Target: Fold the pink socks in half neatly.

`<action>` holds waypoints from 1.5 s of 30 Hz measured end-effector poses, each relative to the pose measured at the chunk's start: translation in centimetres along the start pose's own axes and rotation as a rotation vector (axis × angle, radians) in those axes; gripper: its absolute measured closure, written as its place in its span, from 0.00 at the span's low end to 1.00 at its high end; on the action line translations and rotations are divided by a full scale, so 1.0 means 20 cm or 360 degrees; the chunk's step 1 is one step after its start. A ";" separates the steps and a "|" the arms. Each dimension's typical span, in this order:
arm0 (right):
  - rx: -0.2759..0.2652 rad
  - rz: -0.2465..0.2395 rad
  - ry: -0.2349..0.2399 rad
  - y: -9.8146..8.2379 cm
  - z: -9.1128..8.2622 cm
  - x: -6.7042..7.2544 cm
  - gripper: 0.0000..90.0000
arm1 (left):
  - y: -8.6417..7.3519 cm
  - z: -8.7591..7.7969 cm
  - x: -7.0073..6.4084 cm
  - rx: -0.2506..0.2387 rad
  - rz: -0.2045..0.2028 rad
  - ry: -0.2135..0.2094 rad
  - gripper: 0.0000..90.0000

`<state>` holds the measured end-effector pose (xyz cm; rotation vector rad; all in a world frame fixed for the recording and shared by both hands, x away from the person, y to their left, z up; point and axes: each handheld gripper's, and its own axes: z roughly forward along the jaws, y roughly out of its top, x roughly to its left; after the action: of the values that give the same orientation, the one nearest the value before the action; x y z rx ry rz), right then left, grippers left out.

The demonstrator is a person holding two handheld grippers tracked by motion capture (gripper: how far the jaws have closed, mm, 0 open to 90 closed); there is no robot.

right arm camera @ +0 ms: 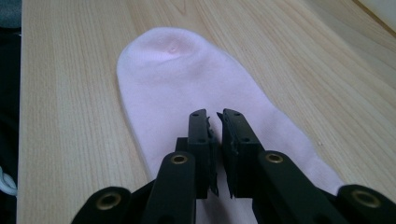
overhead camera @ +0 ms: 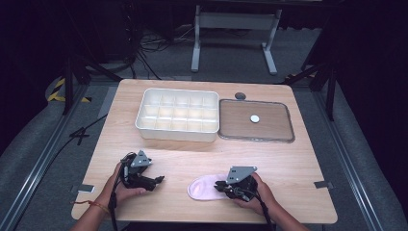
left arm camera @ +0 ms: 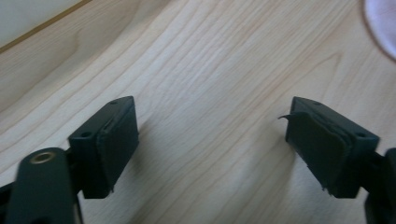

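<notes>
A pale pink sock (overhead camera: 203, 188) lies flat on the wooden table (overhead camera: 192, 161) near its front edge, to the right of the middle. My right gripper (overhead camera: 219, 186) points left, its tips low over the sock's right end. In the right gripper view the sock (right arm camera: 187, 79) stretches away under the right gripper (right arm camera: 219, 115). Its jaws stand almost together with a thin slit between them, and no fold of fabric shows there. My left gripper (overhead camera: 158, 180) is held to the left of the sock, apart from it. The left gripper (left arm camera: 210, 135) is open over bare wood, with a corner of the sock (left arm camera: 384, 23) at the upper right.
A white box (overhead camera: 178, 115) divided into several compartments stands at the back middle. Next to it on the right lies a flat brown lid with a grey rim (overhead camera: 256, 139) and a small white disc (overhead camera: 254, 118) on it. A dark round knob (overhead camera: 240, 96) sits behind the lid.
</notes>
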<state>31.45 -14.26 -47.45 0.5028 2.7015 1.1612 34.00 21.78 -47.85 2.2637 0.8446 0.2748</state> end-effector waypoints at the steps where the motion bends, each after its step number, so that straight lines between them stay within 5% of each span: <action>1: -0.0005 0.0004 0.0006 0.00 0.00 0.00 0.92 | 0.01 0.00 -0.01 -0.0006 0.0003 -0.0050 0.25; 10: -0.0033 0.0014 -0.0042 0.00 0.03 0.03 0.94 | 0.15 0.08 -0.20 -0.0072 0.0027 -0.0317 0.35; 13: -0.0033 0.0002 -0.0060 0.01 0.03 0.04 0.95 | 0.20 0.13 -0.25 -0.0070 0.0041 -0.0347 0.37; 21: -0.0037 -0.0011 -0.0084 0.01 0.03 0.06 0.95 | 0.26 0.24 -0.34 0.0005 0.0104 -0.0336 0.39; 31: -0.0041 -0.0015 -0.0093 0.01 0.04 0.06 0.96 | 0.27 0.25 -0.39 0.0025 0.0213 -0.0249 0.41; 36: -0.0040 -0.0025 -0.0106 0.01 0.05 0.07 0.97 | 0.27 0.24 -0.38 0.0020 0.0219 -0.0306 0.61; 45: -0.0048 -0.0007 -0.0109 0.03 0.07 0.07 0.98 | 0.26 0.24 -0.34 0.0016 0.0133 -0.0418 0.89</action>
<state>30.73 -12.43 -47.97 0.5219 2.6220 1.1594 33.39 12.07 -47.58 2.2843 0.6169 0.0091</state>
